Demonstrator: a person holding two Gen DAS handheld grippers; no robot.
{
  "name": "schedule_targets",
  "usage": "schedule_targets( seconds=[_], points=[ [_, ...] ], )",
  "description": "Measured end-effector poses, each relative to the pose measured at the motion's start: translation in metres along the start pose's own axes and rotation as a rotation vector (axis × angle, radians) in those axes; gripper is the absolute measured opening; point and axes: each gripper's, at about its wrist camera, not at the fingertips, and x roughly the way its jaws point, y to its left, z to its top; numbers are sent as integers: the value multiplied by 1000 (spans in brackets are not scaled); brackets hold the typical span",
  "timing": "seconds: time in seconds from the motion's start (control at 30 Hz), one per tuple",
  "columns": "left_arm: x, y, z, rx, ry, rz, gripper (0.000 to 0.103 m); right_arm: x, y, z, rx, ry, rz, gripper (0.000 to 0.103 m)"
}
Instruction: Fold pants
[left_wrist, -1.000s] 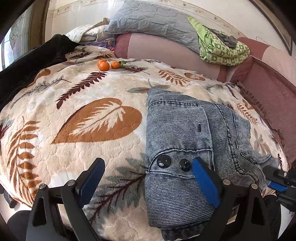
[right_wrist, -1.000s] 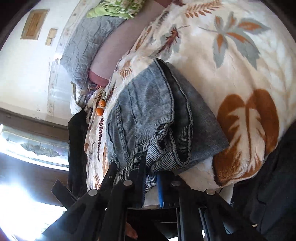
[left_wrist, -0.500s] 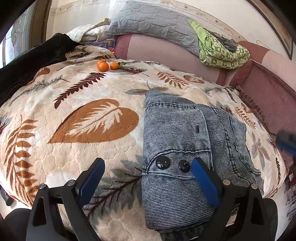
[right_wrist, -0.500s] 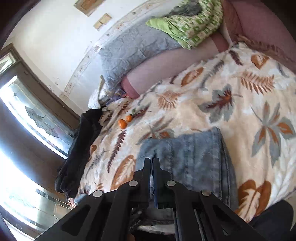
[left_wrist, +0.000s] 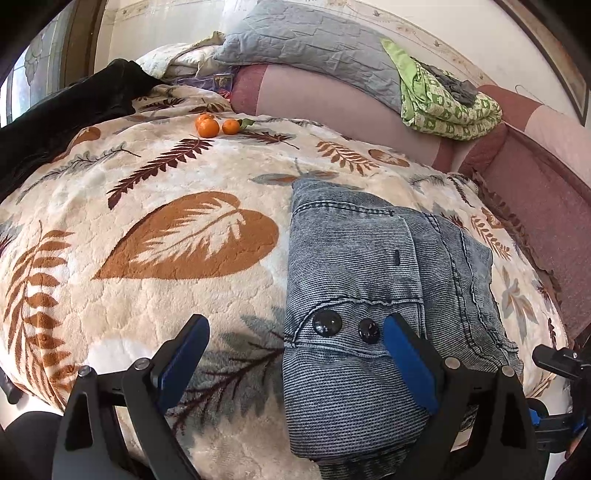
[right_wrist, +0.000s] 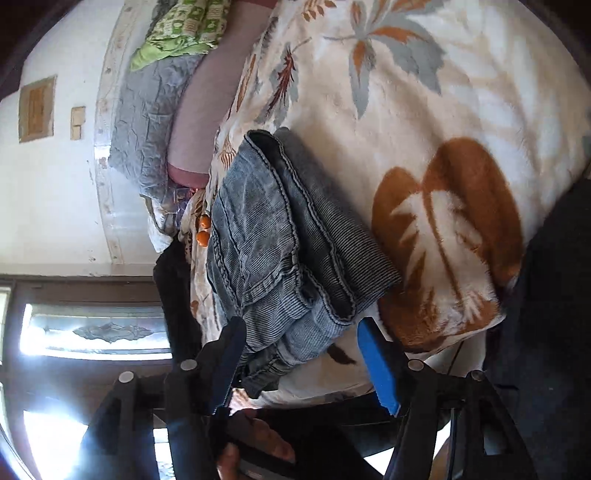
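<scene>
Right wrist view: right gripper (right_wrist: 301, 347) rolled onto its side and back low at the near corner of the pants (right_wrist: 291, 254), jaws opening after being clamped shut a moment ago, loose denim layers bunched between the blue pads but not pinched. Left wrist view: left gripper (left_wrist: 295, 343) unchanged, spread wide and empty, one pad over the buttoned waistband, the other over bare blanket (left_wrist: 129, 280). Reads as a compact fold already laid, right side returning to tidy the ragged corner.
</scene>
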Motion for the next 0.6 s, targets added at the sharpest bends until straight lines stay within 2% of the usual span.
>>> schedule_targets(
  seconds=[0.2,0.27,0.3,0.4,0.5,0.53,0.57,0.6],
  points=[
    [-1,0,0,-2,0,-3,95,6,46,1,-104,-65,49,67],
    [0,0,1,-5,4,-5,95,10,60,5,-155,-71,21,67],
    [0,0,1,-6,6,-7,95,14,63,6,-165,-76,-26,67],
    [0,0,1,-3,6,-6,95,27,53,11,-127,-54,-120,67],
    [0,0,1,-2,7,-9,95,34,32,17,-49,-27,-111,67],
    [-1,1,1,-4,7,-9,95,34,30,19,-56,-27,-102,59],
    [-1,1,1,-4,7,-10,95,34,33,20,-88,-25,-106,39],
    [-1,1,2,-5,7,-8,95,33,36,21,-119,-32,-110,31]
  ],
)
